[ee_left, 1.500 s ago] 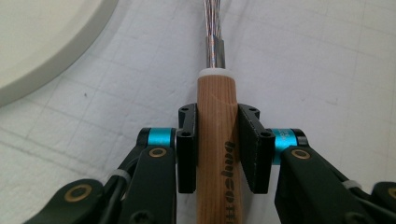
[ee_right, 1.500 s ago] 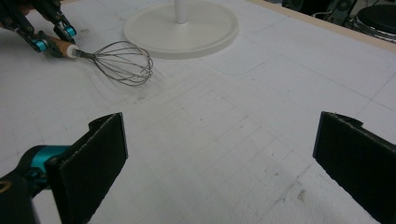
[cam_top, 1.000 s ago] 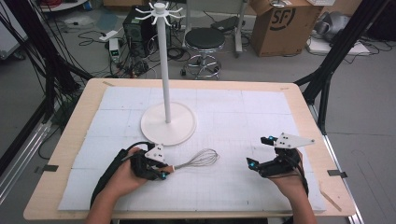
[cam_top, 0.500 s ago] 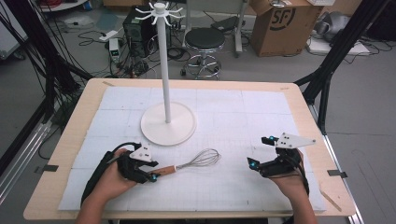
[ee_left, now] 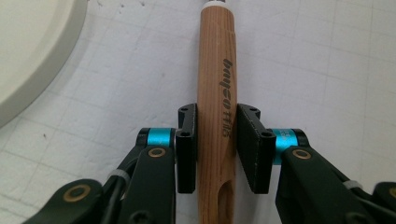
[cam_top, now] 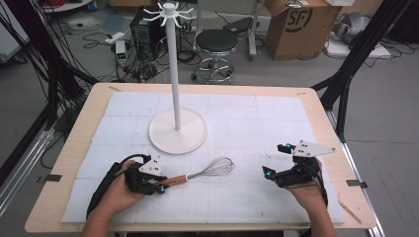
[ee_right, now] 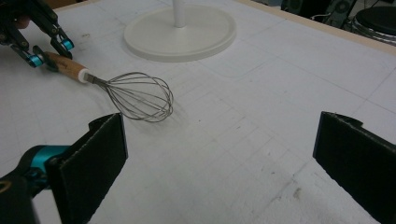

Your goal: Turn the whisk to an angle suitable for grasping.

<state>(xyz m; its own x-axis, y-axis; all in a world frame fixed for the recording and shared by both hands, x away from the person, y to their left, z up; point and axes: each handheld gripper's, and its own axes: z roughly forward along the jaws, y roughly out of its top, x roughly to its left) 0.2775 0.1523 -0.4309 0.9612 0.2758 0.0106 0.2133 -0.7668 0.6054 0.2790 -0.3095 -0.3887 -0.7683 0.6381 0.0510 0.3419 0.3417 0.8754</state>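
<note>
A wire whisk (cam_top: 217, 169) with a wooden handle (ee_left: 217, 70) lies on the white gridded mat, handle to the left. My left gripper (cam_top: 160, 186) holds the end of that handle. Its jaws have just been closing, and in the left gripper view (ee_left: 217, 140) both black pads press the handle's sides. The right gripper view shows the whisk (ee_right: 140, 95) with the left gripper (ee_right: 49, 51) at its handle. My right gripper (cam_top: 278, 159) rests on the mat at the right, open (ee_right: 219, 158), with nothing between its jaws.
A white hanging stand with a round base (cam_top: 178, 131) and a tall pole topped by hooks stands on the mat behind the whisk. The wooden table edge (cam_top: 346, 148) frames the mat. A stool, boxes and cables lie on the floor beyond.
My left hand slid left along the whisk's handle, so more of the wooden handle now shows. The whisk has stayed about where it was. The right hand has not moved.
</note>
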